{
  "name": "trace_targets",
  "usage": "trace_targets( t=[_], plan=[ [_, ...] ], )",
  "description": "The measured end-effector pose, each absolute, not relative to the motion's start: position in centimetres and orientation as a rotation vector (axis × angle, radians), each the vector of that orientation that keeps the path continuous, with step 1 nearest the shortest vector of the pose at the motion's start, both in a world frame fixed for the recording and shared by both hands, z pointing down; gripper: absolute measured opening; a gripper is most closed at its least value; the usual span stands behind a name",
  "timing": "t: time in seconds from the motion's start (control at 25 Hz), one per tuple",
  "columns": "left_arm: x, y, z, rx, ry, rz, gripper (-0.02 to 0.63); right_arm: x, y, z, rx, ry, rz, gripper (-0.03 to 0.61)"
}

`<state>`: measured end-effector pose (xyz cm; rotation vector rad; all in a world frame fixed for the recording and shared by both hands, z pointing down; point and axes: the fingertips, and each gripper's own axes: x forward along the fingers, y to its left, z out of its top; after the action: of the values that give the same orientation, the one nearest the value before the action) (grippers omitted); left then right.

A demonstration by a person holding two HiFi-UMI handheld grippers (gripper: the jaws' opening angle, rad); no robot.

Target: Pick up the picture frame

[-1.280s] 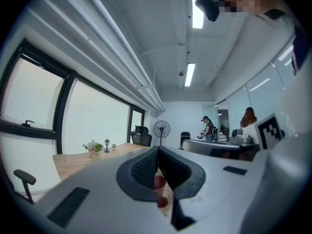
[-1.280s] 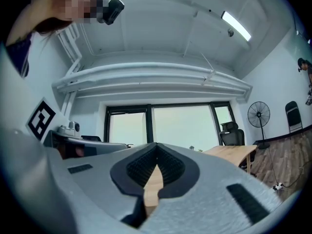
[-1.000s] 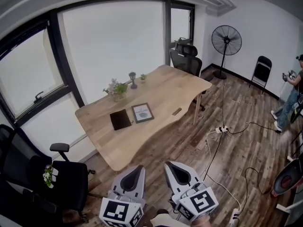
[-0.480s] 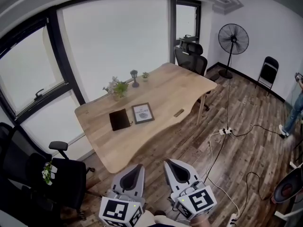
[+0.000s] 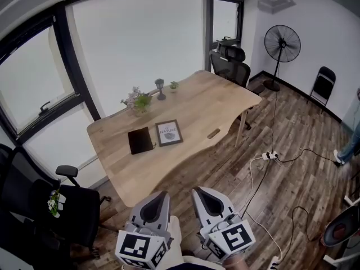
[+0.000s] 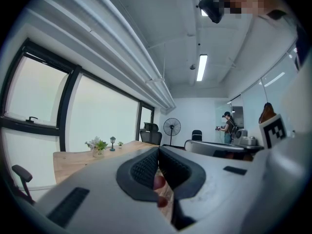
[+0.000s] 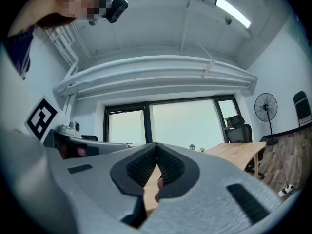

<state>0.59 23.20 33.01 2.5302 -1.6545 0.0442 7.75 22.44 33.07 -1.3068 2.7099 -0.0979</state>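
Both grippers have drifted toward the table [image 5: 216, 103], the left gripper [image 5: 161, 196] and right gripper [image 5: 198, 192] each clenched on nothing. The frame [image 5: 169, 133] lies flat there, well ahead, its long axis running away from us. The left gripper looks nearer.

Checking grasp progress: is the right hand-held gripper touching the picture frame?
Apart. The head view shows the right hand-held gripper over the floor, short of the table, while the picture frame lies flat on it.

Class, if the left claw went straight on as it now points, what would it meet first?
Probably the near edge of the wooden table; nothing shows in between, though height is unclear.
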Motion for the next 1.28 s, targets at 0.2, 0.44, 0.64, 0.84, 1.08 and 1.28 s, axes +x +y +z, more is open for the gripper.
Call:
trace_targets(
  t=[0.2,0.44,0.64,0.84,1.08,1.28],
  plan=[
    [1.2,20.9,32.7,2.559,-1.656,0.05,0.005,8.3,20.3,32.9,-1.315,2.692,-0.094,0.0],
    [1.4,18.1,33.0,2.572,-1.631,0.05,0.005,8.6,17.6,33.2,-1.329,2.678,-0.079,0.0],
    [0.7,15.1,33.0,2.568,-1.644,0.056,0.005,7.8,14.6,33.4,-1.336,2.693,-0.095,0.0],
    [0.2,12.0,33.3,2.57,-1.616,0.067,0.005,7.1,11.3,33.5,-1.342,2.7,-0.089,0.0],
    [-1.2,7.7,33.0,2.554,-1.631,0.057,0.005,5.9,7.0,32.9,-1.34,2.712,-0.083,0.0],
    [-2.7,4.3,33.0,2.545,-1.639,0.048,0.005,4.3,3.5,32.9,-1.335,2.735,-0.076,0.0]
  ],
)
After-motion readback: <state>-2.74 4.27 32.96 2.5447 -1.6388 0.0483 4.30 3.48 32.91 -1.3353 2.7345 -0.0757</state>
